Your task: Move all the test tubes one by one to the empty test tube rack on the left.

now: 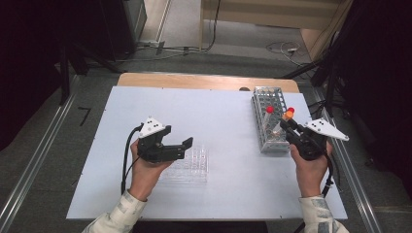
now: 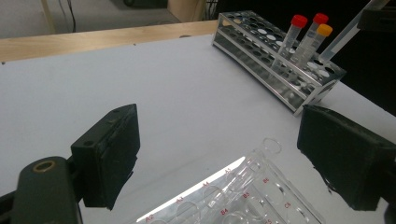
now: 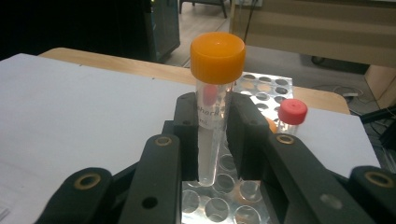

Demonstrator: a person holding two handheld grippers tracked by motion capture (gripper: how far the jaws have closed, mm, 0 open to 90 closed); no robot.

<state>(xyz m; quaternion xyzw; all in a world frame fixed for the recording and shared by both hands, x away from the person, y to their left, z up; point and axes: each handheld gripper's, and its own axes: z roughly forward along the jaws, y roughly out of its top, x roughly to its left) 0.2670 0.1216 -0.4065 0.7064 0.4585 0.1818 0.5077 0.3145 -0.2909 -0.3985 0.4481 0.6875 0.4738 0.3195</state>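
Right gripper view: jaws clamped on orange-capped tube (image 3: 215,100), probably clear of metal rack (image 3: 219,196); left gripper (image 1: 167,145) jaws apart.

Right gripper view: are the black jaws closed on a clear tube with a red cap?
No: the right gripper clamps a clear plastic tube with an orange screw cap above the metal rack.

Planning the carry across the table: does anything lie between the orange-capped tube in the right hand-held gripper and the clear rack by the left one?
Nothing visible does. The right hand-held gripper is shut on the orange-capped tube above the metal rack; bare table lies between it and the clear rack, beside which the left hand-held gripper is open.
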